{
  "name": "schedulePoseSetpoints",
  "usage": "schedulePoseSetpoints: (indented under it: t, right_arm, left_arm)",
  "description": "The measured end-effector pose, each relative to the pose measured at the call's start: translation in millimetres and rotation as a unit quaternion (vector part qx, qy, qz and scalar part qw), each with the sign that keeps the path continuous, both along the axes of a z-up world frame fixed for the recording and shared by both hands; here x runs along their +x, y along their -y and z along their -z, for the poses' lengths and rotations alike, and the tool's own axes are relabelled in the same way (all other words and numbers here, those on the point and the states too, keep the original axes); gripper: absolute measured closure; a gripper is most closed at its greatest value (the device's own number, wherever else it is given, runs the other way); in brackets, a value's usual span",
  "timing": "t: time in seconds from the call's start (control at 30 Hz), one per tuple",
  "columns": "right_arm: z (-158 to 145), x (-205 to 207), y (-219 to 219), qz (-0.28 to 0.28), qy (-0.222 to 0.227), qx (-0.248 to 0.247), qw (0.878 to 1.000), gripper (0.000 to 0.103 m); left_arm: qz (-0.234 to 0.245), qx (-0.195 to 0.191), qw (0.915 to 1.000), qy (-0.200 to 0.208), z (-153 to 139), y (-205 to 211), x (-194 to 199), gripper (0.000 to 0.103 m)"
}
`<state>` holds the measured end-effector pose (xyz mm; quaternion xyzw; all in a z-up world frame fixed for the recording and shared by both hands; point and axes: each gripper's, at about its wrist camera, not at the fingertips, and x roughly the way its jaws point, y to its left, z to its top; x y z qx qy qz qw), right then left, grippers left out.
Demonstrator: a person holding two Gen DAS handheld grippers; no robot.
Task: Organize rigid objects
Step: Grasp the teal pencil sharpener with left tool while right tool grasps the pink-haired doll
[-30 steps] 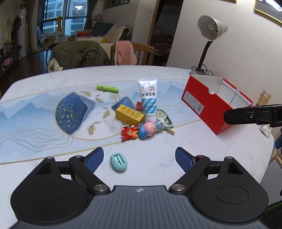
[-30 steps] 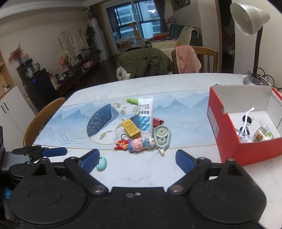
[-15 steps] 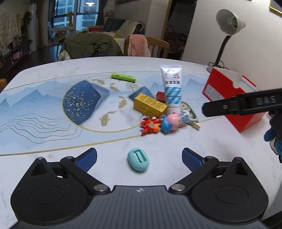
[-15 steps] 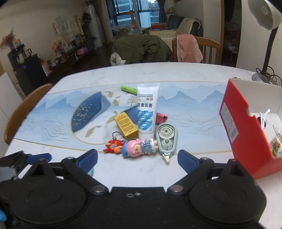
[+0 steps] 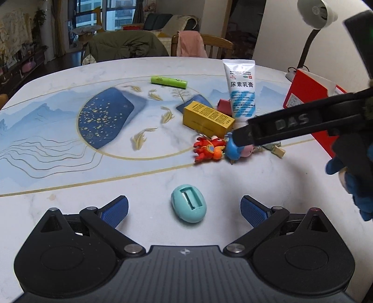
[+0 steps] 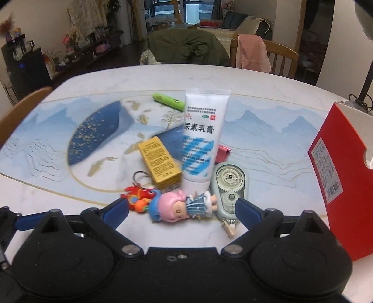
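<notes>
A teal oval case (image 5: 188,206) lies on the table between the wide-apart pads of my left gripper (image 5: 184,211), which is open and not touching it. My right gripper (image 6: 181,211) is also open, low over a pink-haired doll (image 6: 179,207) that lies between its fingertips. Beside the doll are a red toy keychain (image 6: 137,198), a yellow carton (image 6: 160,163), an upright white cream tube (image 6: 202,137) and a grey correction-tape dispenser (image 6: 229,186). In the left wrist view the right gripper's black finger (image 5: 291,125) crosses over the doll.
A red open box (image 6: 345,177) stands at the right table edge. A green marker (image 5: 169,82) lies farther back, and a small pink item (image 6: 222,152) sits behind the tube. A desk lamp (image 5: 314,14) and chairs stand beyond the table.
Both grippers have come down and forward toward the table. The teal case now sits between the left pads, the doll between the right ones. The right gripper has swung across the left view.
</notes>
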<state>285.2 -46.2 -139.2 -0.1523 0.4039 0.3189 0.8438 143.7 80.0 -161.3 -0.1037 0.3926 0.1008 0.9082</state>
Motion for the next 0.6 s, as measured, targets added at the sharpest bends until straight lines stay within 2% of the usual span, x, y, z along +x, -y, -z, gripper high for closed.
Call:
schedulePoseSetpoints:
  t: [0.07,0.4,0.5,0.6]
  right_arm:
    - [5.0,2.1,-3.3,-0.006,-0.004,-0.013,1.000,0.013]
    - [15.5,2.1,-15.2,-0.022,0.005,-0.042,0.999,0.024]
    - [17.6,4.0,-16.4,-0.024,0.006,-0.047,0.999,0.027]
    - [18.5,4.5,-17.1,-0.022,0.007,-0.048,0.999,0.028]
  left_arm:
    - [-0.006,-0.001,1.0000,0.001,1.4,-0.4,1.4,0.000]
    - [-0.009,-0.011,0.9999,0.001,6.8,2.3,6.1,0.001]
    - [-0.007,-0.011,0.9999,-0.001,7.5,2.8,7.1,0.010]
    - [-0.008,-0.001,0.9999,-0.007,7.7,5.4,8.0,0.014]
